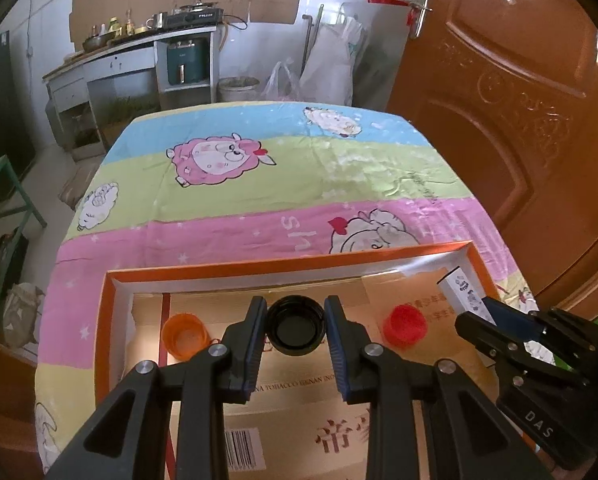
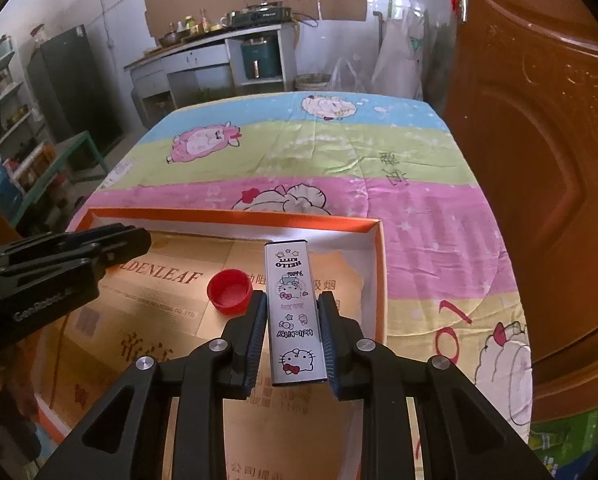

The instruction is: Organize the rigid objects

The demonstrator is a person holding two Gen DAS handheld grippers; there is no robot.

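Over an orange-rimmed box (image 1: pixel 106 320) on a cartoon-sheep cloth (image 1: pixel 259 184): left gripper (image 1: pixel 295 316) clamped on a black cap (image 1: pixel 296 326), right gripper (image 2: pixel 293 312) clamped on a Hello Kitty case (image 2: pixel 295 312); orange cap (image 1: pixel 184 334) and red cap (image 2: pixel 229 291) inside the box

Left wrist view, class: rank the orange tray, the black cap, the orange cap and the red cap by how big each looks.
1. Orange tray, by far the largest.
2. Black cap, though it sits nearest the camera, between the left tool's fingers, so its lead is unsure.
3. Orange cap and red cap look alike; not ranked.
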